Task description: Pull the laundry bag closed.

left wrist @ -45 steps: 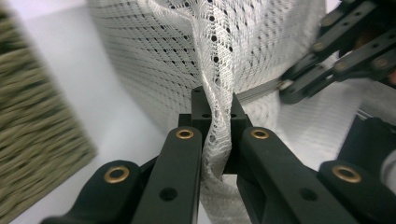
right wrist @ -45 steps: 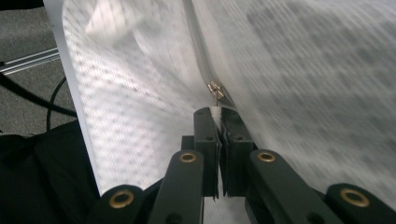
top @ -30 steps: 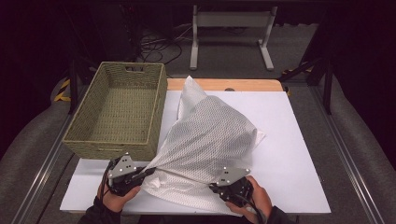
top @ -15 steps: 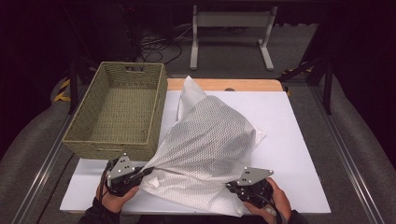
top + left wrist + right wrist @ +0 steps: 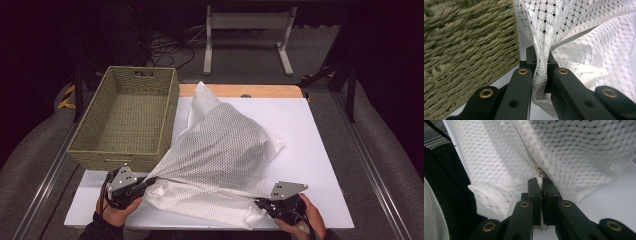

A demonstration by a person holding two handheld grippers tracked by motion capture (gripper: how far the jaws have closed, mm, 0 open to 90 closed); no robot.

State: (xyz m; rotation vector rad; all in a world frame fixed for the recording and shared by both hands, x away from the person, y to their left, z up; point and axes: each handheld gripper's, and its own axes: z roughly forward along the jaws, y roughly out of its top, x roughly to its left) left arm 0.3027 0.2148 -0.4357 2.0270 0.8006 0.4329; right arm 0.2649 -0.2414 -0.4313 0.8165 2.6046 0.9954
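Both claws are clamped shut on the near edge of the white mesh bag [image 5: 225, 150]: the left claw [image 5: 541, 72] pinches a gathered fold of the netting between its jaws, and the right claw [image 5: 541, 195] grips the fabric just below the small metal zipper pull [image 5: 538, 169]. Between the two grips the bag's near edge is drawn taut, while the rest of the bag rises in a loose peak toward the far side of the white surface [image 5: 320, 150], its left flank touching the near right corner of the woven basket [image 5: 125, 120]. Compared with a second ago, the right claw has shifted outward toward the right edge of the surface, carrying its hold with it; the left claw has kept its place beside the basket's front wall. As a result, the near edge of the bag is now stretched wider and flatter than before. Judged from this, the work in hand is spreading or straightening the bag along its zipper edge, and that step appears well advanced. The basket stands empty, well clear of the right hand [image 5: 305, 220].
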